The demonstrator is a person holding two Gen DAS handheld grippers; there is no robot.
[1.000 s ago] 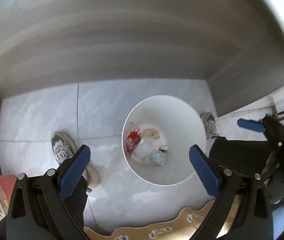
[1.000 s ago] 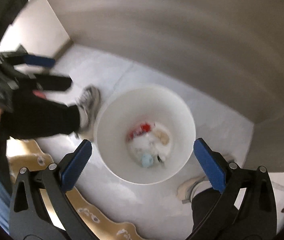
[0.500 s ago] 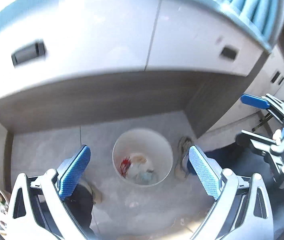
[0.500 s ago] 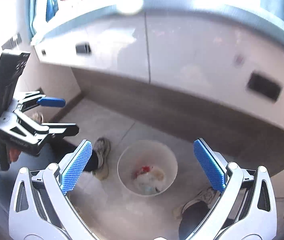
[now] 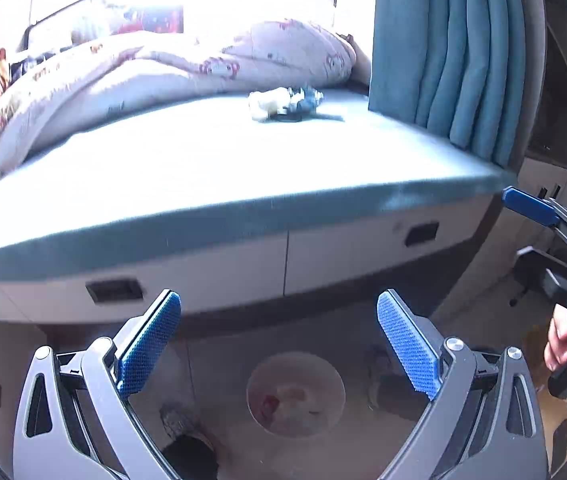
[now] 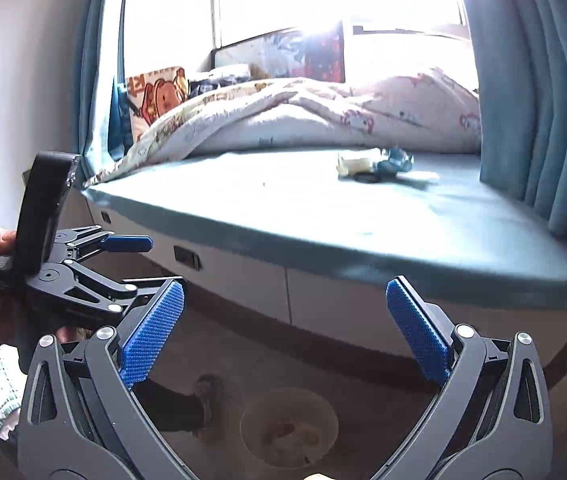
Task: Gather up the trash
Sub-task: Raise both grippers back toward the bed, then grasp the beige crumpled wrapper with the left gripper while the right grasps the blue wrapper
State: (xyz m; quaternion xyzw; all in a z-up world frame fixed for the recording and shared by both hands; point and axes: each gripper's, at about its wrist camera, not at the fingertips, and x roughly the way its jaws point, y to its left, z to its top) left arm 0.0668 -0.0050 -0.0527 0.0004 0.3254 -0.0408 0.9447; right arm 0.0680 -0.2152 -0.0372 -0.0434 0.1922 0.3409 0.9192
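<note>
**Some trash binned, a small pile left on the bed**

A round white plastic bin point(image 5: 295, 394) stands on the floor below both grippers, with scraps already inside. A small heap of crumpled pale and blue-grey trash point(image 5: 283, 104) lies on the blue-grey mattress point(image 5: 203, 168), well apart from either gripper. The left gripper point(image 5: 279, 344) and right gripper point(image 6: 283, 332) hang spread wide, holding nothing. A rumpled pink-patterned quilt point(image 6: 323, 116) lies beyond the trash, teal curtains point(image 6: 543, 100) frame a bright window, and drawers sit beneath the bed.
</note>
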